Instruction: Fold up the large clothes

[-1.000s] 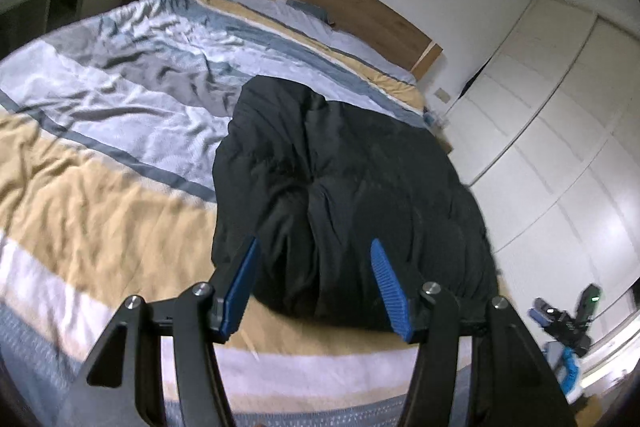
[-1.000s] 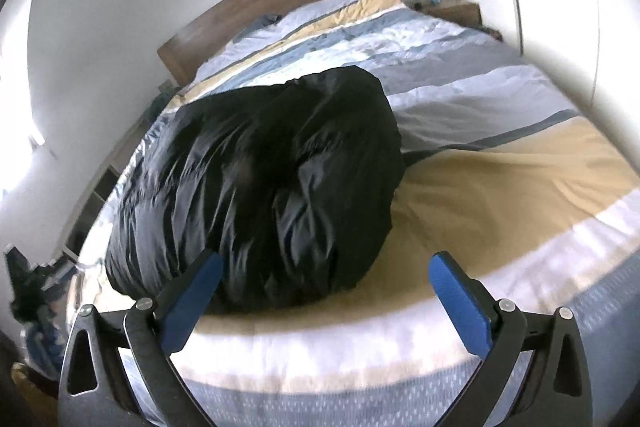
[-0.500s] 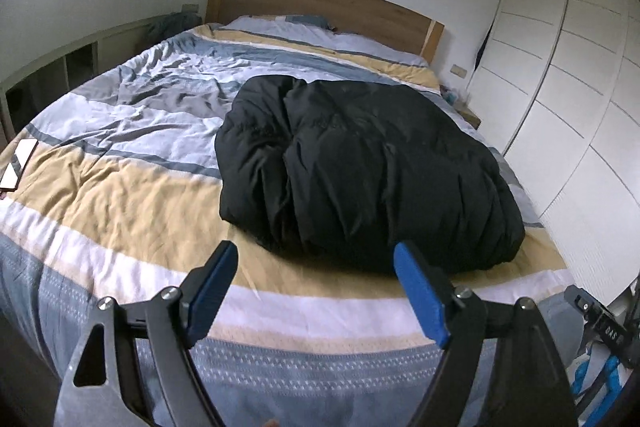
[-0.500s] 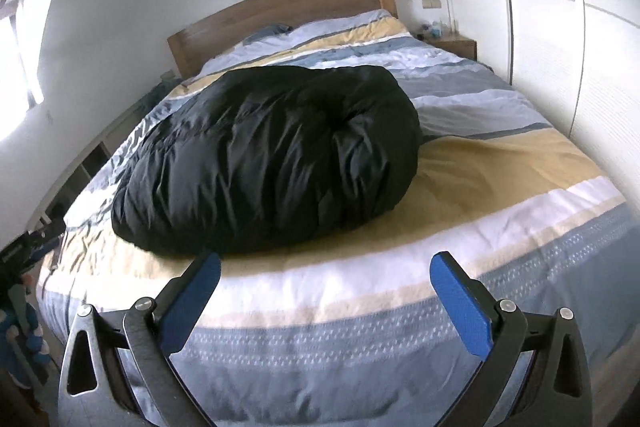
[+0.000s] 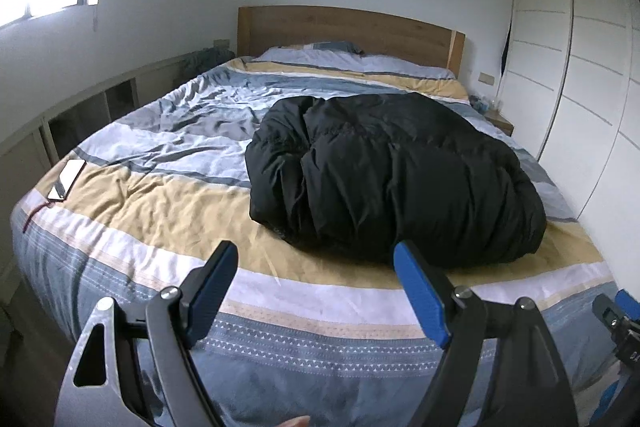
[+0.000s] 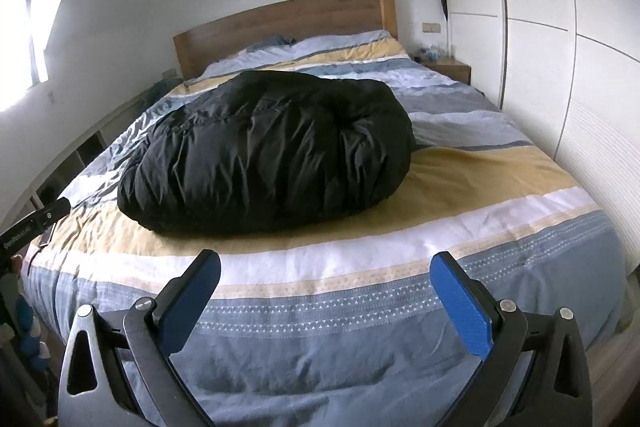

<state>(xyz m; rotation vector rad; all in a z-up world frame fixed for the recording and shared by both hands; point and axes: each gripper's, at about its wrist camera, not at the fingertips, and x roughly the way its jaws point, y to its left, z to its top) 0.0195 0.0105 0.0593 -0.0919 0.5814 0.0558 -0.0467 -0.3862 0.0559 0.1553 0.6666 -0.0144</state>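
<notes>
the right gripper (image 6: 326,267) hangs above the foot of the bed (image 6: 400,311), its blue-padded fingers (image 6: 460,303) spread wide with nothing between them. a puffy black jacket (image 6: 268,155) lies bundled on the striped duvet (image 6: 480,171), well apart from the gripper. behind it are a wooden headboard (image 6: 288,19), a nightstand (image 6: 450,69) and white wardrobe doors (image 6: 560,47).

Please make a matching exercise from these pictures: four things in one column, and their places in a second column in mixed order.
Things:
1. puffy black padded coat
2. flat white phone
3. brown wooden headboard
4. small wooden nightstand

Places:
A. against the far wall
B. near the left corner of the bed's foot
C. beside the white wardrobe
D. middle of the striped duvet

Pairs: 1-D, 2-B, 3-A, 4-C
</notes>
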